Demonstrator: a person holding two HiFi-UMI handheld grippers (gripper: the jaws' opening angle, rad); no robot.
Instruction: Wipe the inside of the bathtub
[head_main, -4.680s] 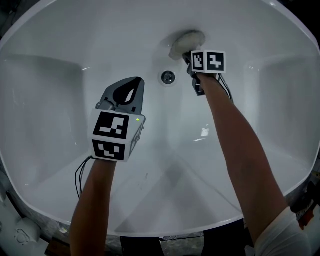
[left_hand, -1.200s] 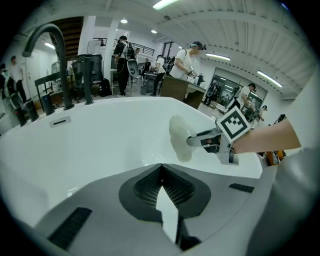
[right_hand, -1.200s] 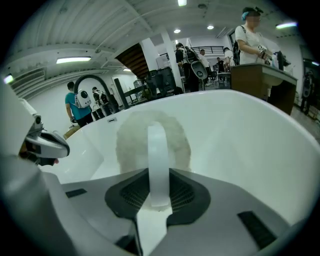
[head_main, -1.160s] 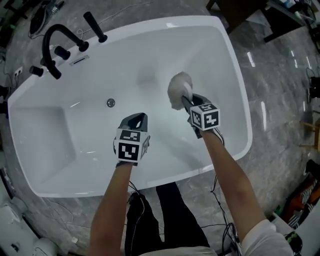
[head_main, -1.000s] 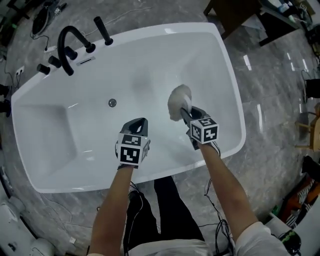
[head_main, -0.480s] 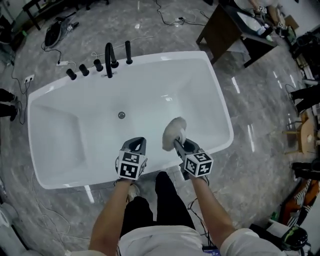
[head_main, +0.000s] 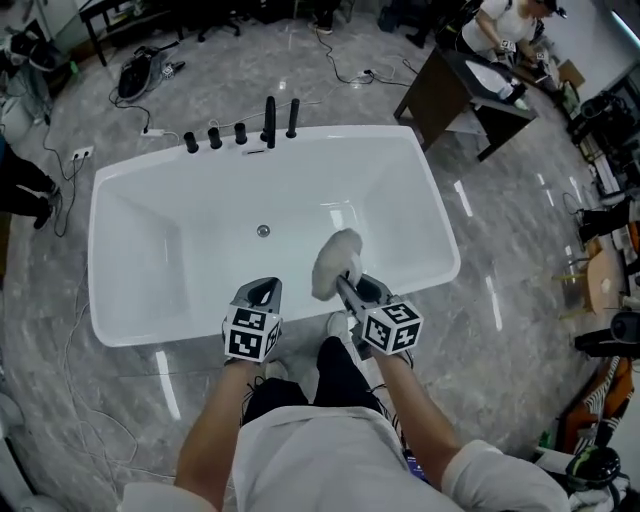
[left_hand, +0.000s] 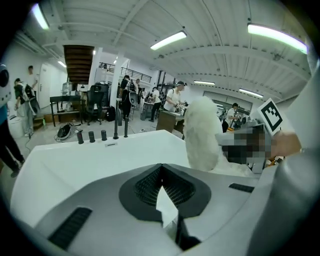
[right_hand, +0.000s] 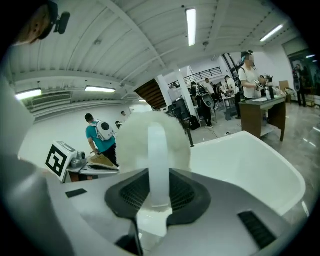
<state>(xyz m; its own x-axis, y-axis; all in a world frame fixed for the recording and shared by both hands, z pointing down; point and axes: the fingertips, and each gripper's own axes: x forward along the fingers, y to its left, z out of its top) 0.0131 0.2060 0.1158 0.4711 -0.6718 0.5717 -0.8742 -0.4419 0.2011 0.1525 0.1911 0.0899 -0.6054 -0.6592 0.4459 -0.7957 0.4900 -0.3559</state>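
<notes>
Bright, even light comes from ceiling strip lamps (left_hand: 167, 40). In the head view the glossy floor (head_main: 530, 260) throws back pale streaks of glare, and the bathtub (head_main: 150, 250) holds soft grey shadows along its inner walls. The white duster (head_main: 335, 262) almost washes out against it. Both gripper views bow strongly, with black corners.

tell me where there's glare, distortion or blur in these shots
head view: wide-angle bowing, light streaks glare on the glossy floor, a bright patch in the bathtub; left gripper view: fisheye, dark corners, ceiling lamp blown out; right gripper view: same fisheye, the close fluffy white brush looks soft.
</notes>
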